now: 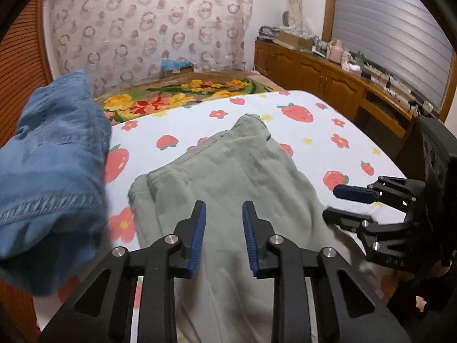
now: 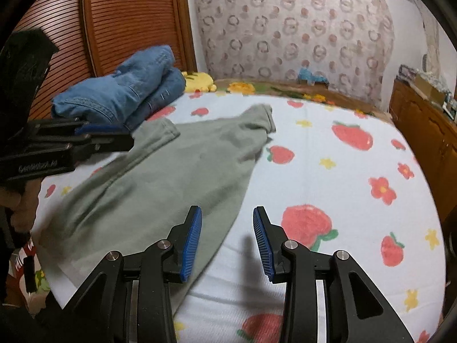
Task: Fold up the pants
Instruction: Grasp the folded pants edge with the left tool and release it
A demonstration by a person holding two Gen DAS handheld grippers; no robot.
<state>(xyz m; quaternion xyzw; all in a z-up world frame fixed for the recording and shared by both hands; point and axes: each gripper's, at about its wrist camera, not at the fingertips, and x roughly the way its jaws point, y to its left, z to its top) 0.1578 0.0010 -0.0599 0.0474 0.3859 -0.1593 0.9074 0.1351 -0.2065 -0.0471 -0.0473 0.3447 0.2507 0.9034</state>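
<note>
The green pants [image 1: 228,177] are lying on the bed [image 2: 328,171], beside the folded jeans [image 2: 122,94]. Both the left tool [image 1: 224,237] and the right tool [image 2: 227,240] are being held spread, empty. Matching edges should be pinched together before folding.

Your left gripper [image 1: 224,237] tilts downward, jaws parted and holding nothing. Your right gripper [image 2: 227,240] also tilts down, jaws apart and empty.

You are in a home bedroom: a bed [image 2: 328,171] with a strawberry-print sheet, a wooden louvred wardrobe [image 2: 128,20], and a cluttered wooden sideboard [image 1: 328,71].
</note>
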